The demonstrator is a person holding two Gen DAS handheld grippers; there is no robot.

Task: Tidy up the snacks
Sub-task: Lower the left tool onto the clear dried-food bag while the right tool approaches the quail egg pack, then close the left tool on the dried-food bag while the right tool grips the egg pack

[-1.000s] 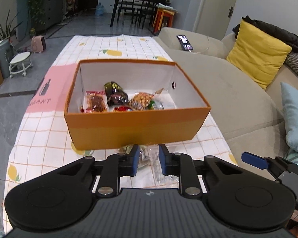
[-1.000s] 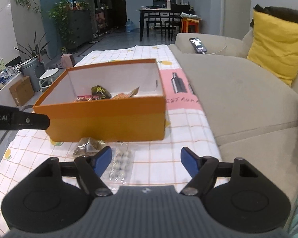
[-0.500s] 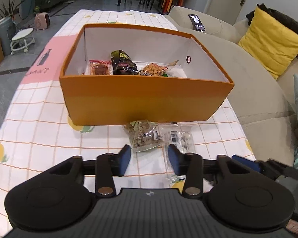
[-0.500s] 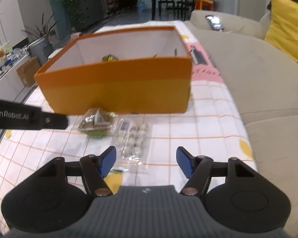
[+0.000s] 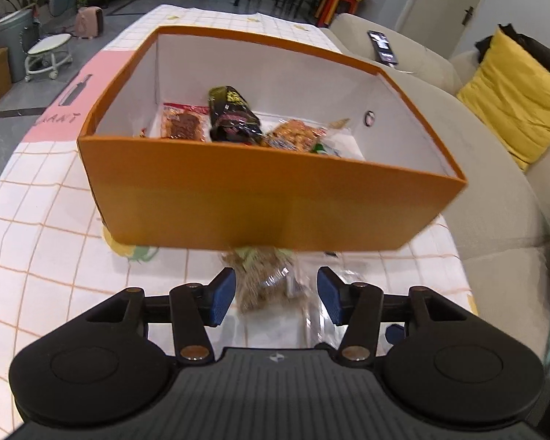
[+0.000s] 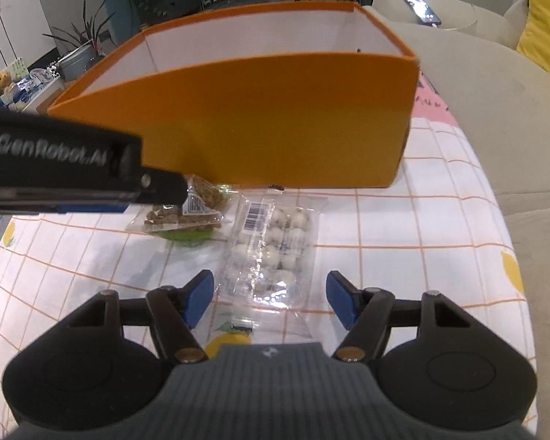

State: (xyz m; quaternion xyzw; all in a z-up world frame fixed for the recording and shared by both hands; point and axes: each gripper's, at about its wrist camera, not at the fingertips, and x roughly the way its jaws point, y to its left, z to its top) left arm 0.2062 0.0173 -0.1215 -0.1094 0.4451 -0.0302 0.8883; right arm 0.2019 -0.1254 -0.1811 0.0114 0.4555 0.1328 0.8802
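Left wrist view, far left: pink strip [image 5: 60, 110] of the checked cloth [image 5: 36, 249], lettering partly cut off. Next, orange box [image 5: 267, 201] on the cloth, open-topped, white inside. Inside, left to right: red packet [image 5: 183, 121] lying flat, dark packet [image 5: 233, 115] leaning over it, orange snack bag [image 5: 293, 135] against the near wall, a scrap of green just beside it, too hidden to name. Below the box's near wall, nut bag [image 5: 264, 282] flat on the cloth, blurred, touching or almost touching the box; hard to say which. Left gripper [image 5: 275, 295] low over that bag, jaws apart with the bag between the blue pads [image 5: 222, 295], neither pad clearly touching it. Clear pack [image 5: 322, 315] just right of the nut bag, mostly under the right-hand finger. Sofa [image 5: 495, 220] along the right edge, phone [image 5: 383, 47] on its arm, yellow cushion [image 5: 513, 99] farther back.

Right wrist view, left side: black bar of the left gripper [image 6: 167, 187] reaching in, tip over the nut bag [image 6: 187, 214]. Right of it, clear pack [image 6: 271, 253] of pale round sweets, barcode toward the box [image 6: 275, 121], lying lengthwise on the cloth [image 6: 403, 267] near the box's front wall. Right gripper [image 6: 271, 300] spread wide, pack's near end between the pads [image 6: 200, 297], gaps on both sides, nothing gripped.
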